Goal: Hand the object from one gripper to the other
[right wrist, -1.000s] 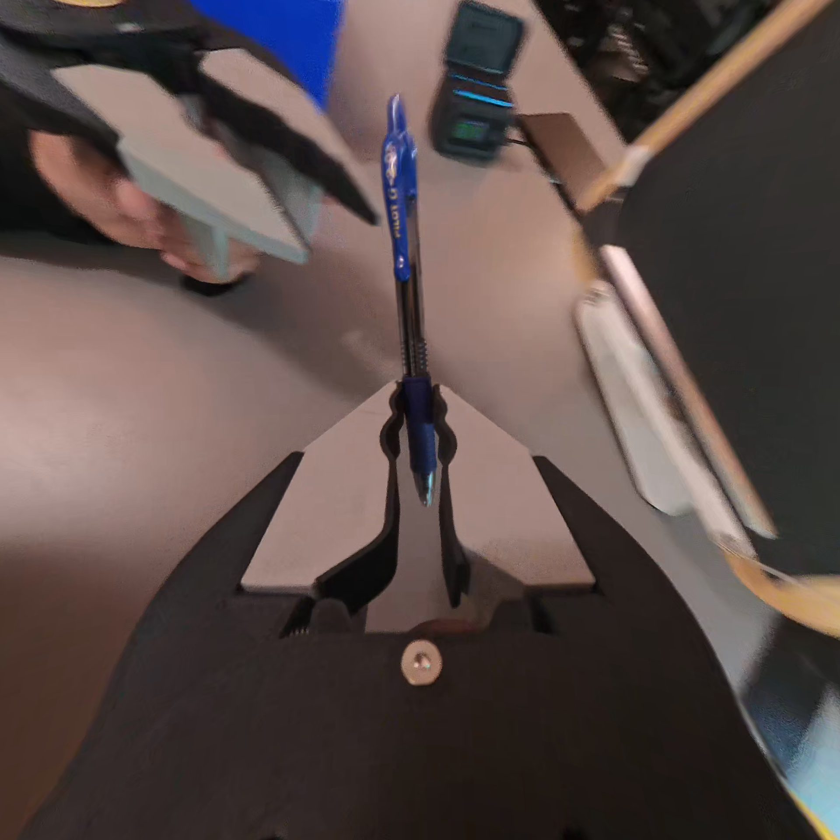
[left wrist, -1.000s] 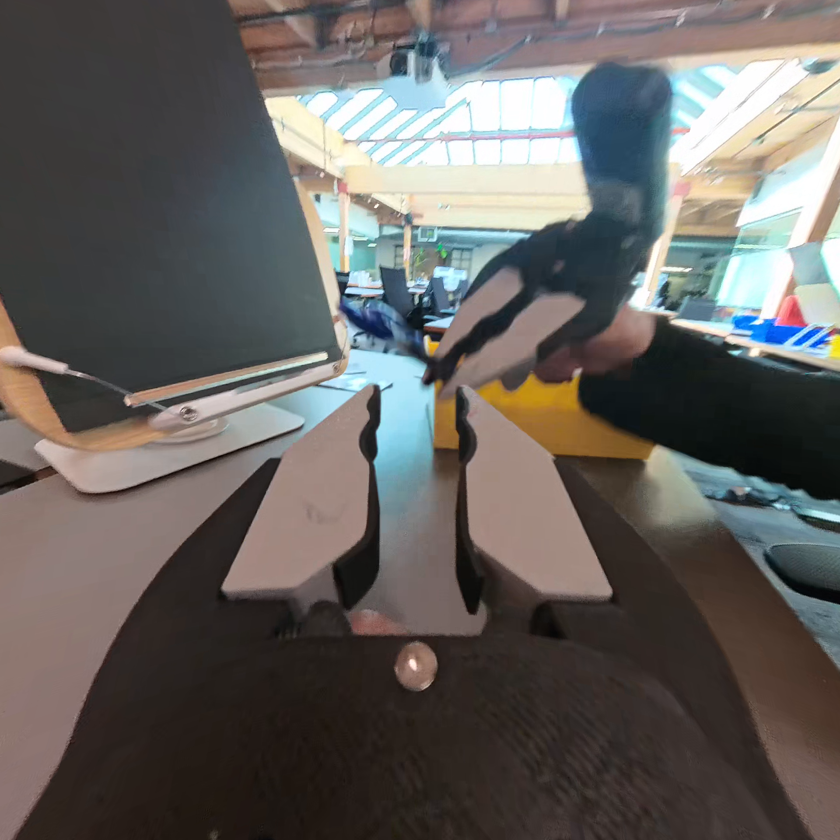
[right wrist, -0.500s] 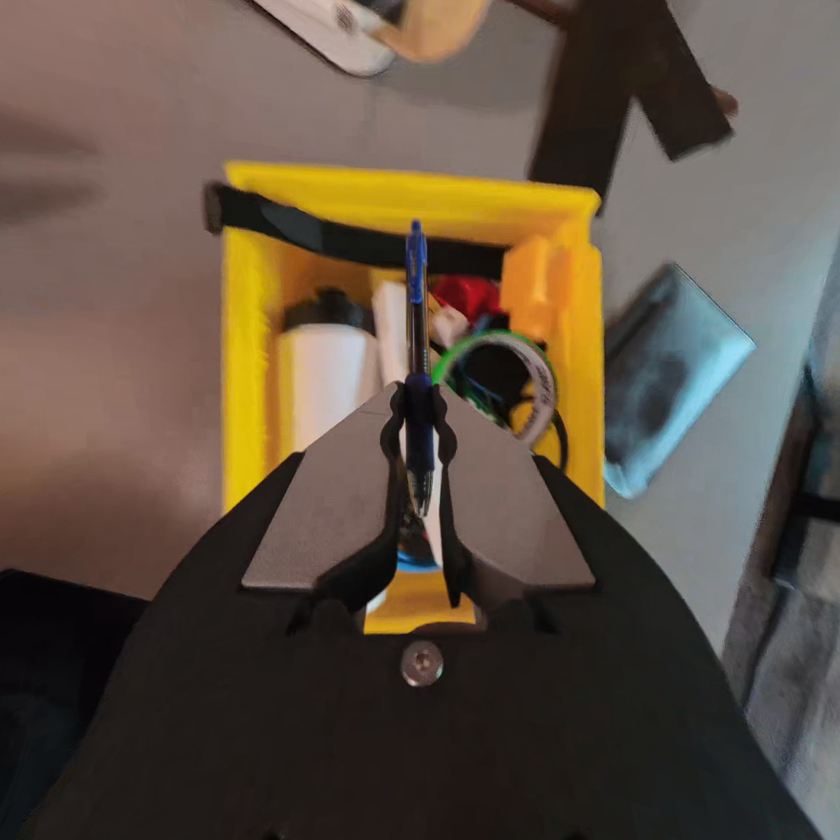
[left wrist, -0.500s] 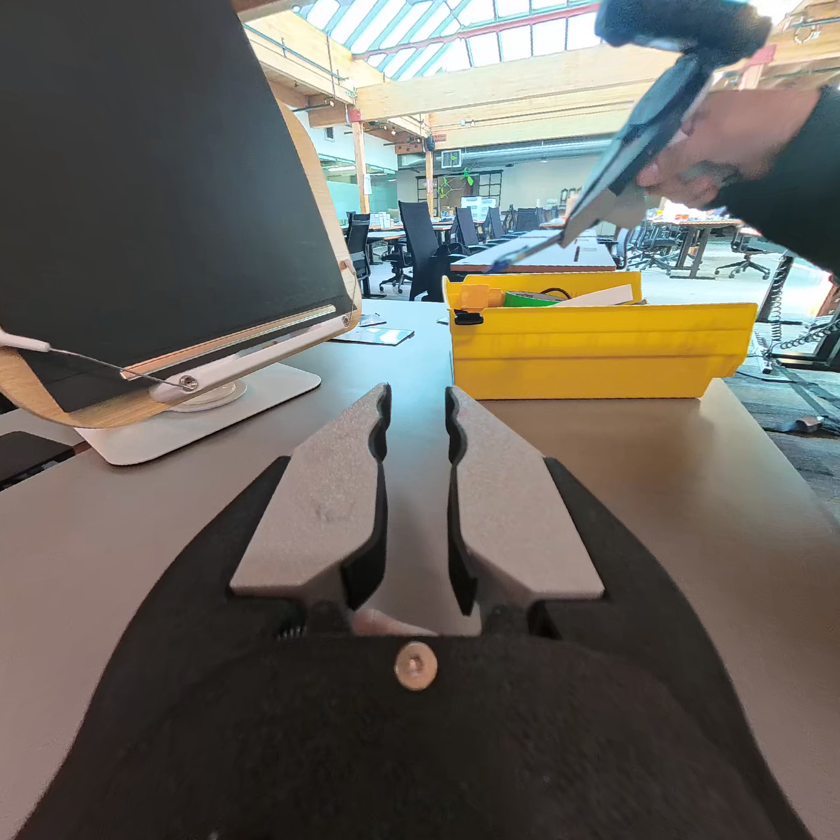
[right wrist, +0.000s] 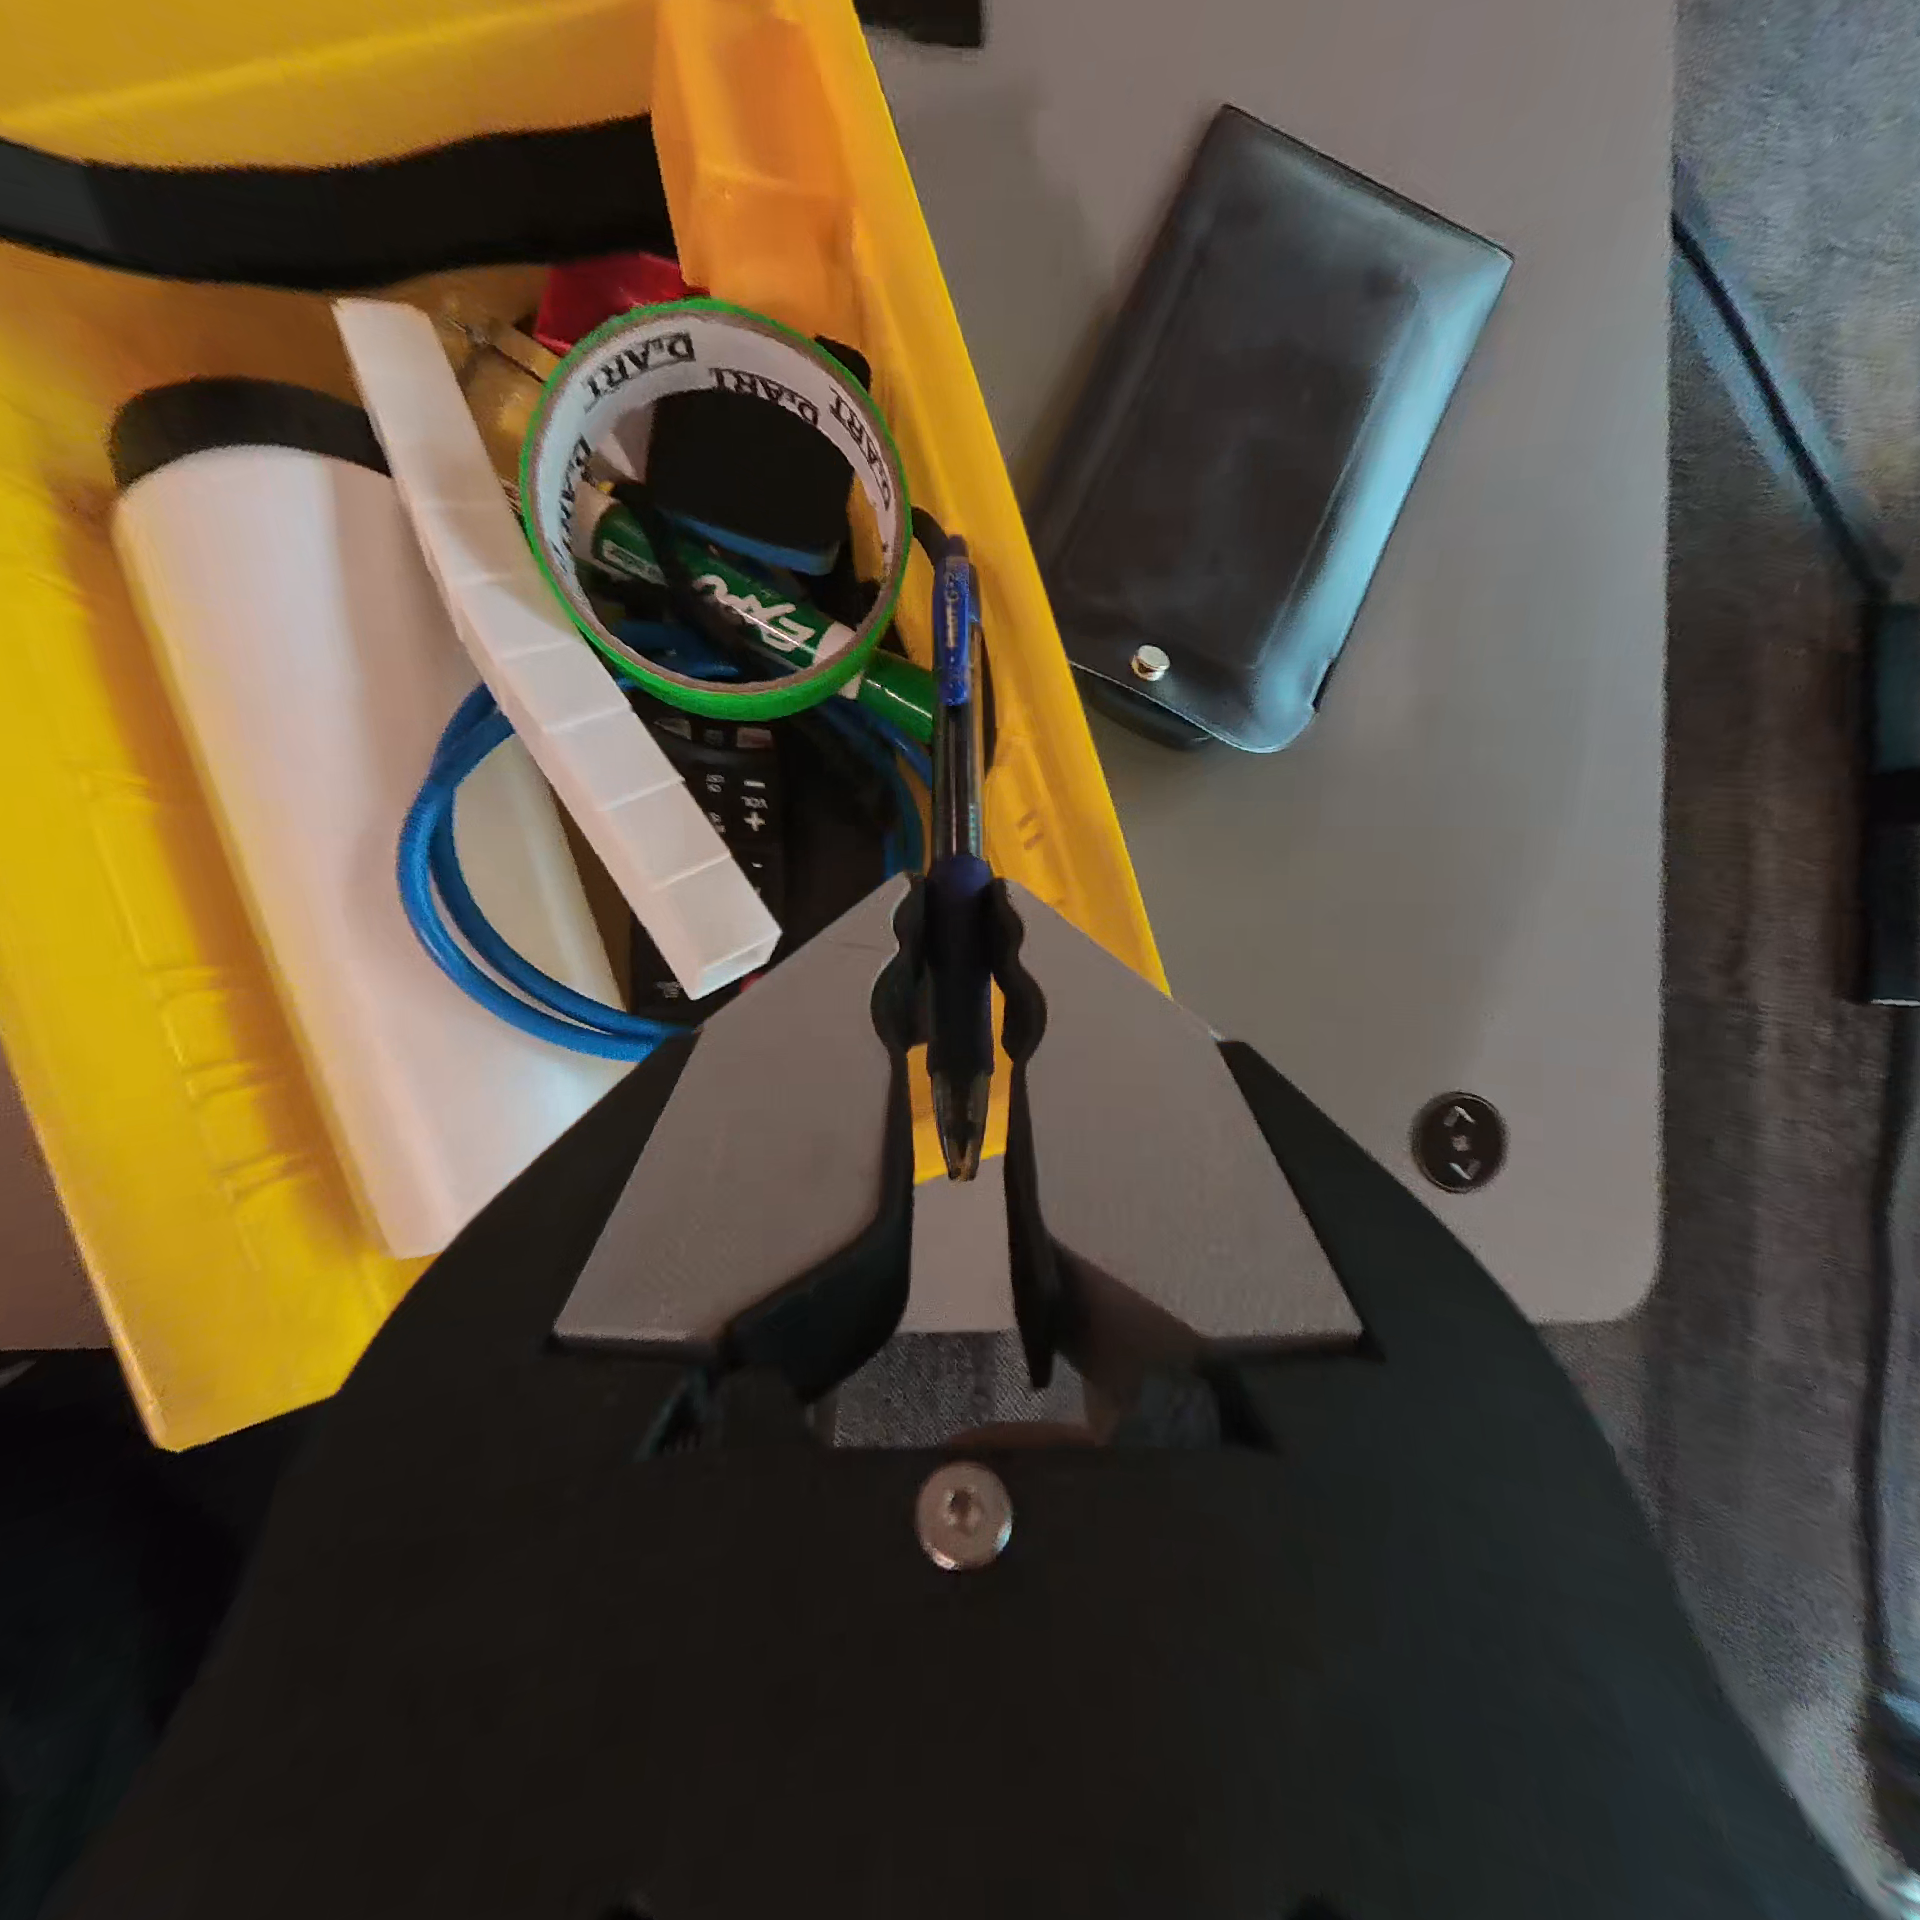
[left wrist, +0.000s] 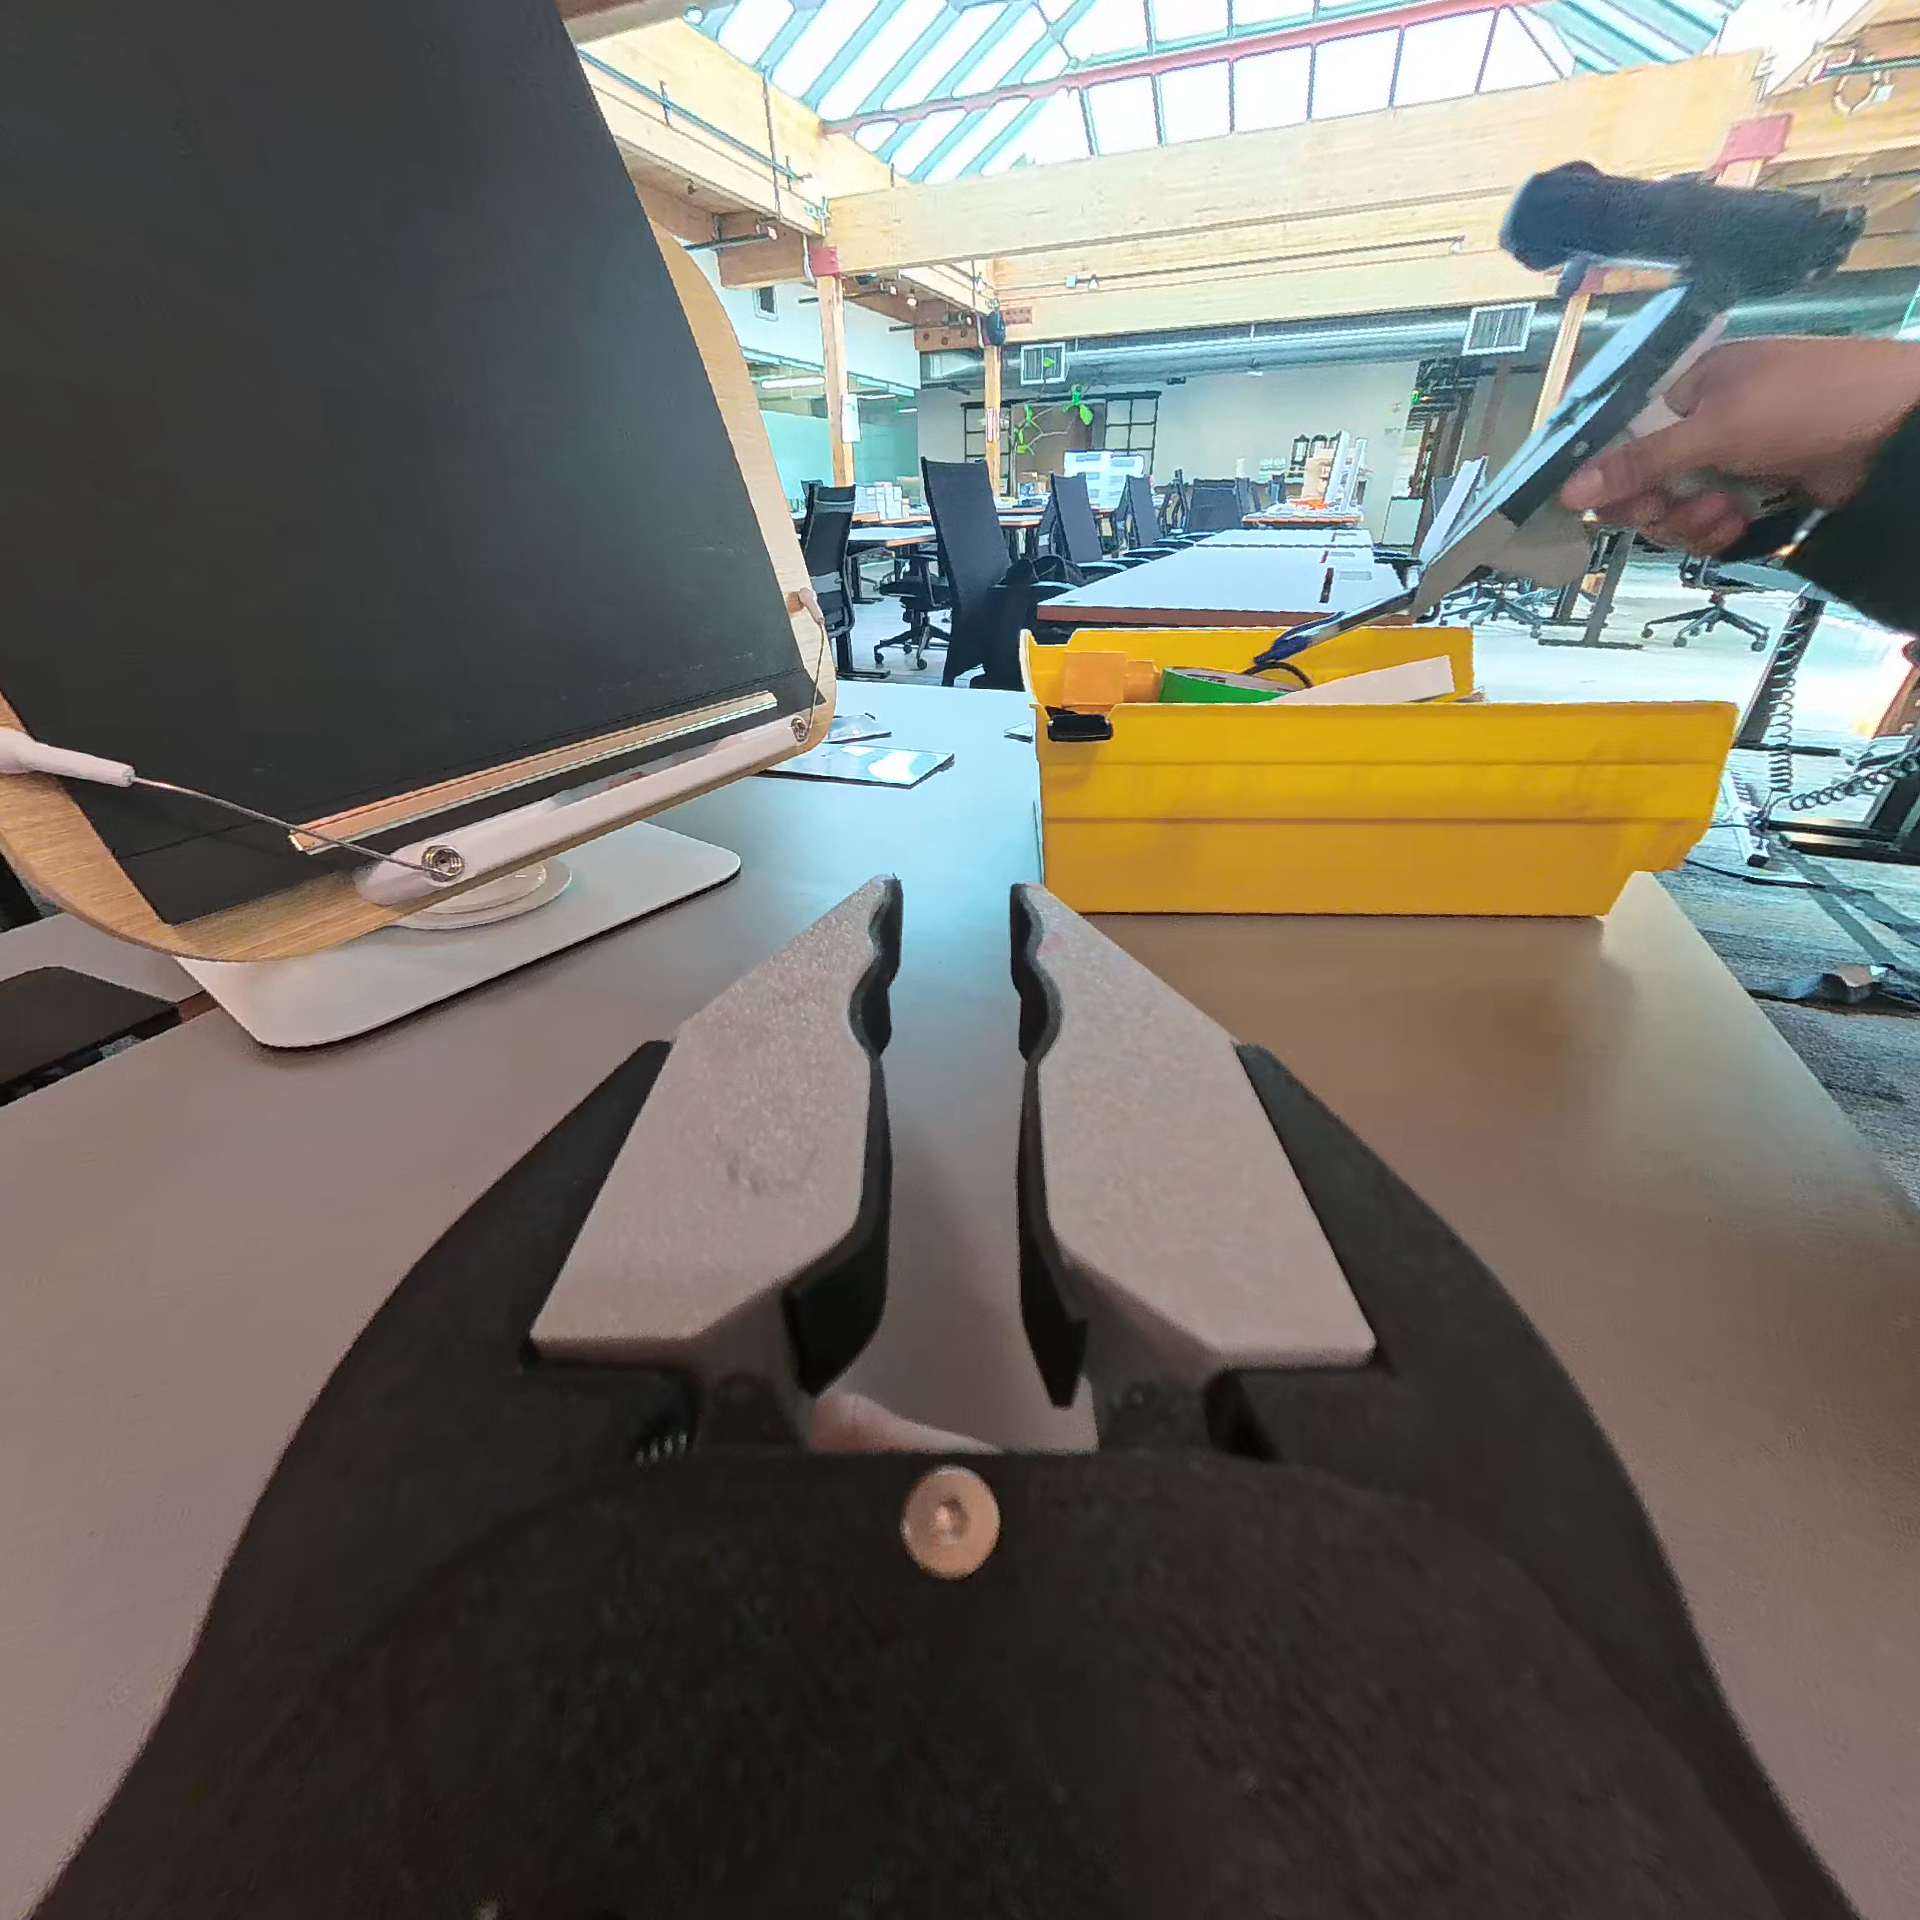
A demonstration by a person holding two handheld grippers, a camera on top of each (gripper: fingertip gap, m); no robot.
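Note:
My right gripper (right wrist: 954, 914) is shut on a blue pen (right wrist: 956, 717), gripping its dark blue grip section with the tip pointing back between the fingers. The pen's far end reaches into the yellow bin (right wrist: 831, 208) by its right wall. In the left wrist view the right gripper (left wrist: 1423, 592) is held by a hand at the upper right, and the pen (left wrist: 1320, 632) slants down into the bin (left wrist: 1351, 810). My left gripper (left wrist: 954, 914) is open and empty, low over the grey table (left wrist: 1455, 1091), short of the bin.
The bin holds a green tape roll (right wrist: 717, 499), a white bottle (right wrist: 270, 644), a white bar (right wrist: 551, 644), a blue cable (right wrist: 457, 935) and a green marker. A black case (right wrist: 1268, 436) lies right of the bin. A dark screen on a white stand (left wrist: 343, 499) is at left. The table edge is at right. Spacing between my two grippers at the tips: around 45 centimeters.
The right gripper has swung with the pen from near my left gripper to over the bin and has come down, so the pen's end is now inside it. My left gripper stayed open.

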